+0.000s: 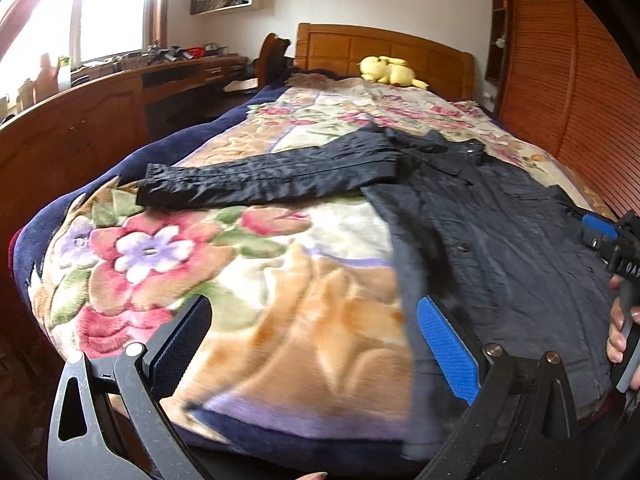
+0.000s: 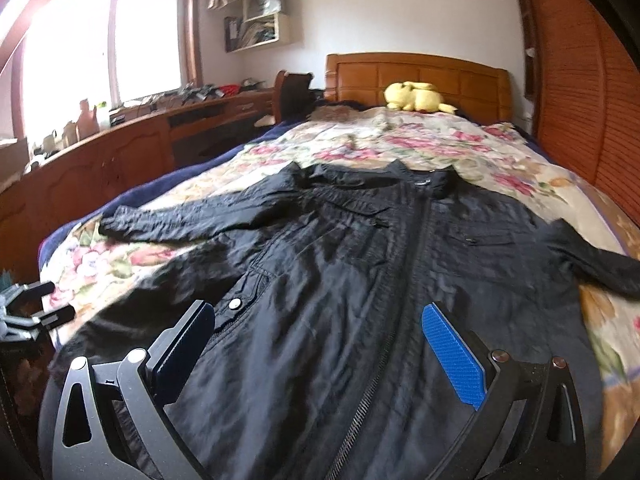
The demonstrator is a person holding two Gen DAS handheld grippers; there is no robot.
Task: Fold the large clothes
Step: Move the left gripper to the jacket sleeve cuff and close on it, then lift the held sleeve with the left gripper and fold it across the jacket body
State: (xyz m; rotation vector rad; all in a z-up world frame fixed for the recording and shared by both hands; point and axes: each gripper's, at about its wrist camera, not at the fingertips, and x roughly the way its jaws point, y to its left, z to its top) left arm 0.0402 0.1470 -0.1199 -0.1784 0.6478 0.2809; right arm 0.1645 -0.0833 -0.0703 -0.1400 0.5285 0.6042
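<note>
- Black jacket (image 2: 360, 264): centre of right wrist view, spread flat, zipped, on floral bedspread (image 1: 248, 256).
- Left hand-held gripper (image 1: 316, 344): wide, empty.
- Right hand-held gripper (image 2: 320, 352): wide, empty, over hem.
- Step: probably pre-fold; next, grasp a sleeve (image 1: 264, 178), fold inward.

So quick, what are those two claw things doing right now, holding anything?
Left gripper: open, holding nothing, above the floral blanket.
Right gripper: open, holding nothing, above the black jacket.
</note>
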